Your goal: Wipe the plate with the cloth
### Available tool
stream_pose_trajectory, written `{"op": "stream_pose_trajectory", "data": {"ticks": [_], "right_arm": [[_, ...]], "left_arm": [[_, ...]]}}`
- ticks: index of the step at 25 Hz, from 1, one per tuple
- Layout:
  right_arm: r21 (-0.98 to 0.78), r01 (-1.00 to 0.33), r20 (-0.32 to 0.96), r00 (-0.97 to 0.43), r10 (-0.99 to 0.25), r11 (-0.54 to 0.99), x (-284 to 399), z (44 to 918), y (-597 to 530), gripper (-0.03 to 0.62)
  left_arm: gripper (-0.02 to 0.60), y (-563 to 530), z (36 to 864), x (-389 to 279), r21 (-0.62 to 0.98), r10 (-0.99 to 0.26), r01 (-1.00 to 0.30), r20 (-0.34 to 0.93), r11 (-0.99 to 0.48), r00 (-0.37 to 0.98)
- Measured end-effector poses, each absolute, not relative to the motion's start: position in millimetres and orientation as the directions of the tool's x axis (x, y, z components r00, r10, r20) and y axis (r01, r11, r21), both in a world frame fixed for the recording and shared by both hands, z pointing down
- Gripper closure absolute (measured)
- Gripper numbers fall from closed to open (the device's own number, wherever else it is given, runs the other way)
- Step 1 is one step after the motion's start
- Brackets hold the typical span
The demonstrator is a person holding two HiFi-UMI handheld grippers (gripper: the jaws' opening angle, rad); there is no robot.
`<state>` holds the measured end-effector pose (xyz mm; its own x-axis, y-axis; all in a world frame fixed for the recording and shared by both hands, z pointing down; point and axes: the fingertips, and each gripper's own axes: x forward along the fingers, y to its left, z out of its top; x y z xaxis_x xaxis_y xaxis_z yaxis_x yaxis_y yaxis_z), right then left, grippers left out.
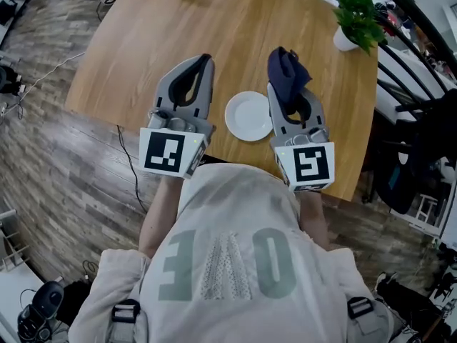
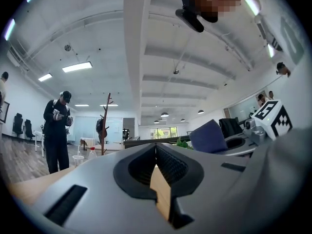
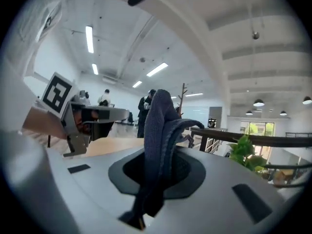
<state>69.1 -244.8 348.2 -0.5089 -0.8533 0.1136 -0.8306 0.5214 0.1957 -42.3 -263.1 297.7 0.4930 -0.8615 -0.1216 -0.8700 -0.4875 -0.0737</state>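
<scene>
standing on plank floor (image 1: 43, 156), the wooden table (image 1: 214, 27) holds a plate (image 1: 249, 116) — right gripper (image 1: 287, 77) clamps cloth (image 3: 158, 130) (left gripper (image 1: 203, 63) closed).

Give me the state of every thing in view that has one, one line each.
left gripper: shut, empty.
right gripper: shut on the cloth.
cloth: dark blue, bunched, sticking out past the jaws, clear of the plate.
plate: flat on the table, bare, untouched.
potted plant: upright near the table's edge.
</scene>
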Motion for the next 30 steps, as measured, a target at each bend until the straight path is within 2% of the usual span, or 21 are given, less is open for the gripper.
{"op": "stream_pose_trajectory", "data": {"ticks": [4, 12, 30], "right_arm": [[0.115, -0.873, 0.034, -0.474, -0.88, 0.474, 92.2, 342.2, -229.1, 0.537], [0.09, -0.888, 0.058, -0.448, -0.892, 0.452, 101.3, 354.2, -225.4, 0.537], [0.16, -0.867, 0.081, -0.464, -0.882, 0.471, 85.7, 354.0, -224.0, 0.537]], "left_arm": [[0.574, -261.3, 295.1, -34.4, -0.073, -0.855, -0.864, -0.123, -0.499, 0.504], [0.574, -260.4, 303.6, -25.7, -0.091, -0.854, -0.858, -0.087, -0.505, 0.512], [0.574, -260.2, 309.1, -27.6, -0.103, -0.855, -0.855, -0.061, -0.508, 0.515]]}}
